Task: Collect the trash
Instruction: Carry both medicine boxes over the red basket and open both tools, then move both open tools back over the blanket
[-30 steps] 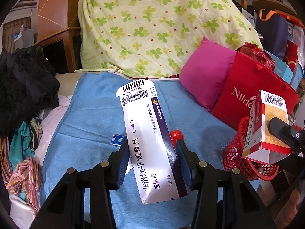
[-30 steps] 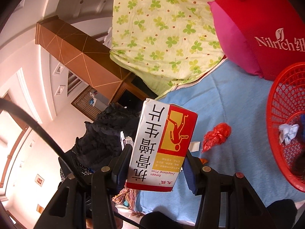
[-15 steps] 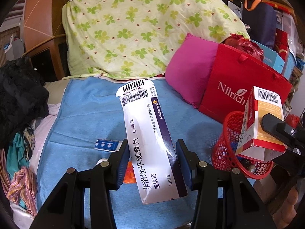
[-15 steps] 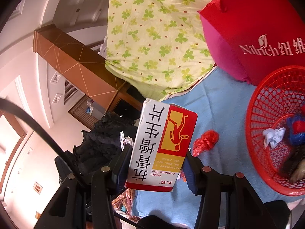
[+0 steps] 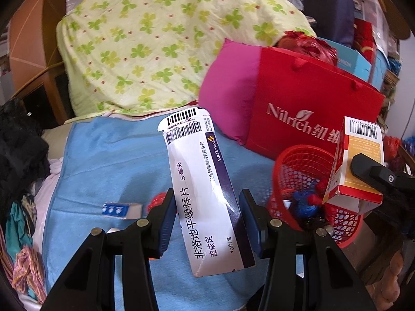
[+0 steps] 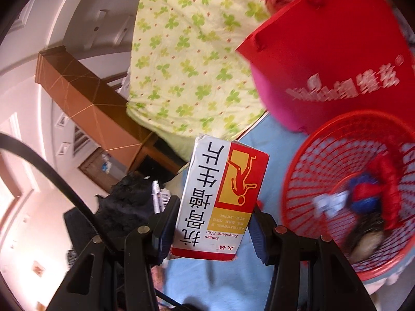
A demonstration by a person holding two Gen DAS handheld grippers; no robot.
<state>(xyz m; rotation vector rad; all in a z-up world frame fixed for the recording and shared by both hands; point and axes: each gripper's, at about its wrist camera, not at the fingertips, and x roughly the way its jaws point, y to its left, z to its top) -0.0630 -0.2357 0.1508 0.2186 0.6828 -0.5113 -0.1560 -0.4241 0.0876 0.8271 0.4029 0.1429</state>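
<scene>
My left gripper is shut on a long white and purple medicine box, held above the blue blanket. My right gripper is shut on a red, white and yellow medicine box; that red box also shows at the right of the left wrist view, over the red mesh basket. The basket sits to the right of the right gripper and holds white paper, blue and red scraps. A small blue and white box and a red scrap lie on the blanket.
A red Nilrich paper bag and a pink pillow stand behind the basket. A green clover quilt is heaped at the back. Dark clothes pile up on the left. A wooden headboard lies beyond.
Both grippers have carried their boxes to the right, toward the basket, which now looks larger and nearer in both views. The red scrap has slipped behind the left fingers. Grips unchanged.
</scene>
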